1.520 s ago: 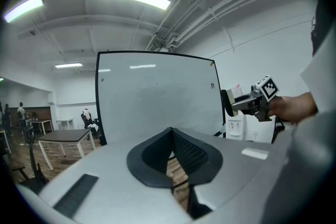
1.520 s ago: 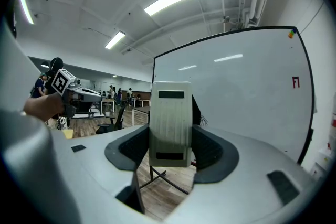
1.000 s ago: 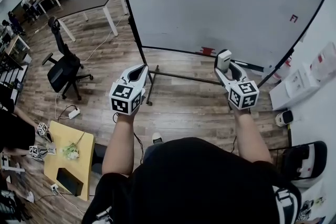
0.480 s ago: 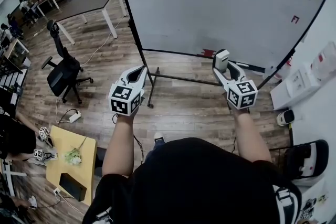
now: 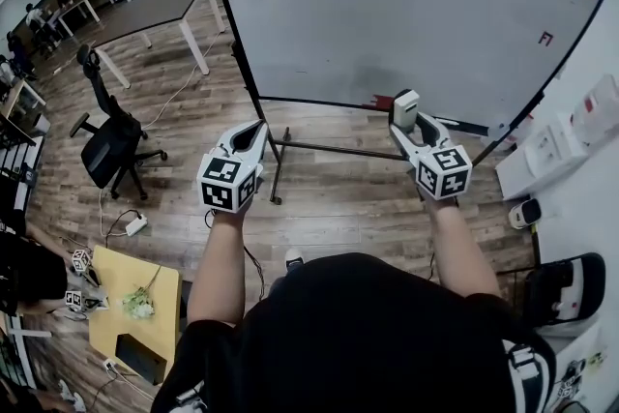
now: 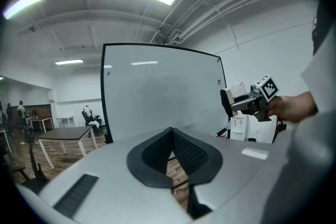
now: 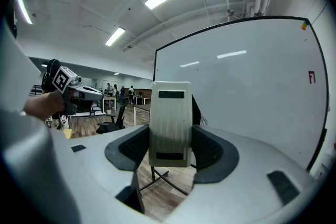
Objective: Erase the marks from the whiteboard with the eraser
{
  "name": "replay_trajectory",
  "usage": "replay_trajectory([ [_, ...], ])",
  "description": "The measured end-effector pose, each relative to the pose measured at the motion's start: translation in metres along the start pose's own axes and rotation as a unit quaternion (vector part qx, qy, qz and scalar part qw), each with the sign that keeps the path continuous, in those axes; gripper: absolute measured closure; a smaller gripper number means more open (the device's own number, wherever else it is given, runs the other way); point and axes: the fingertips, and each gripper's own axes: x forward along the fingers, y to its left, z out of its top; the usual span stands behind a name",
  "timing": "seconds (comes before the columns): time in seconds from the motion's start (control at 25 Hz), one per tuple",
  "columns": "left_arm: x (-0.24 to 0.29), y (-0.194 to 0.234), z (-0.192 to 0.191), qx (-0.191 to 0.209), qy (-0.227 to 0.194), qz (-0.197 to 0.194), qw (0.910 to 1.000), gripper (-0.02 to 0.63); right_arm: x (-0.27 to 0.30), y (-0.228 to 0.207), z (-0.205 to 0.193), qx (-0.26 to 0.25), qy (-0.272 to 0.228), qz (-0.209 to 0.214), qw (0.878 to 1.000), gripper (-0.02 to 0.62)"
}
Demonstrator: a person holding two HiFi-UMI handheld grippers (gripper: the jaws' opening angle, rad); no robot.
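A large whiteboard (image 5: 387, 5) on a black-framed stand fills the upper head view. It carries a small red mark (image 5: 545, 39) at the right and a faint grey smudge (image 5: 372, 77) low in the middle. My right gripper (image 5: 406, 114) is shut on a pale grey eraser (image 5: 405, 108) and holds it just in front of the board's lower edge. The eraser (image 7: 169, 123) stands upright between the jaws in the right gripper view, with the red mark (image 7: 312, 77) to its right. My left gripper (image 5: 253, 136) is shut and holds nothing, left of the board stand.
A red object (image 5: 381, 102) rests on the board's bottom rail. A black office chair (image 5: 108, 135) and a brown table (image 5: 155, 7) stand at the left. A yellow table (image 5: 131, 300) with small items sits at lower left. White boxes (image 5: 546, 155) lie at the right.
Both grippers have crept slightly up toward the board's lower edge, the eraser still held. The view has shifted a little.
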Motion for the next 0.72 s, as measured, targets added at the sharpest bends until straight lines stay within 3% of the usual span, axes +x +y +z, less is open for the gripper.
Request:
replay_trajectory([
  [0.72, 0.025, 0.036, -0.013, -0.006, 0.012, -0.016, 0.9998, 0.595, 0.04, 0.002, -0.007, 0.004, 0.021, -0.012, 1.0, 0.35],
])
